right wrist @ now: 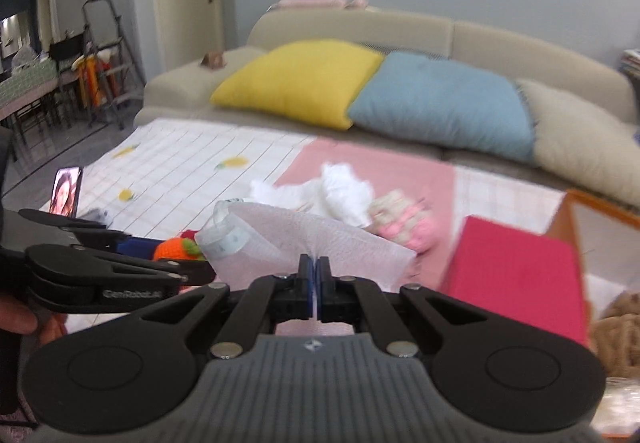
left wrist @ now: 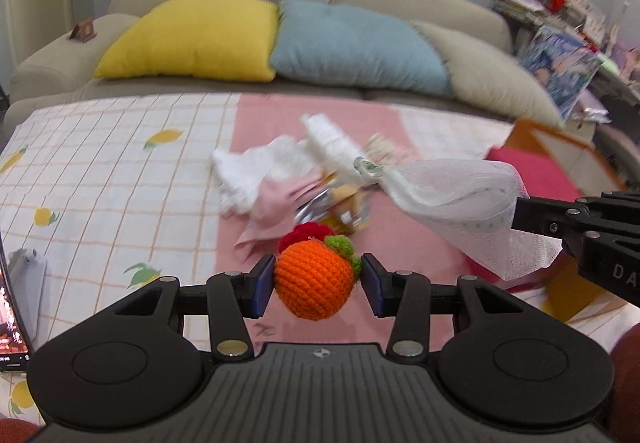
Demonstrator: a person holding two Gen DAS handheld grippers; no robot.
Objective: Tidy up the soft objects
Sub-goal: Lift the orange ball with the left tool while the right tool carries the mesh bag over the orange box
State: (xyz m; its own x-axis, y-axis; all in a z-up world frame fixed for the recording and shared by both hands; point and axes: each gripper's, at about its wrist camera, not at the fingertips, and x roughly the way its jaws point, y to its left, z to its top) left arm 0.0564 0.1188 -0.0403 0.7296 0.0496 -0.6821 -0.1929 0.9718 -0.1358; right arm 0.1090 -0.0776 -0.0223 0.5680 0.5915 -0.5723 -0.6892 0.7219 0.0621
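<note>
Crocheted orange ball (left wrist: pixel 315 280) is held off the bedspread, pinched at its 2 sides by the left gripper (left wrist: pixel 318 285), jaws part-spread around it. Judged light, springy and grippy; a hold across its middle is suited, clear of the green leaf trim. White mesh pouch (left wrist: pixel 460 203) is carried in the air beside it, a fold nipped by the right gripper (right wrist: pixel 316 283), jaws pressed together on the cloth. Pouch judged limp and light, likely to sag and swing; best taken at a bunched edge.

Below lies the remaining pile (left wrist: pixel 288 179) of white fluffy and pink soft items on the pink sheet (left wrist: pixel 260 115). Behind is the sofa with yellow cushion (left wrist: pixel 192 39) and blue cushion (left wrist: pixel 356 47).

Left wrist view alone shows the ball's full grip. Right wrist view alone shows the pouch's pinch point, the magenta box (right wrist: pixel 516 275), a phone (right wrist: pixel 66 191) and a brown yarn-like ball (right wrist: pixel 618 335).
</note>
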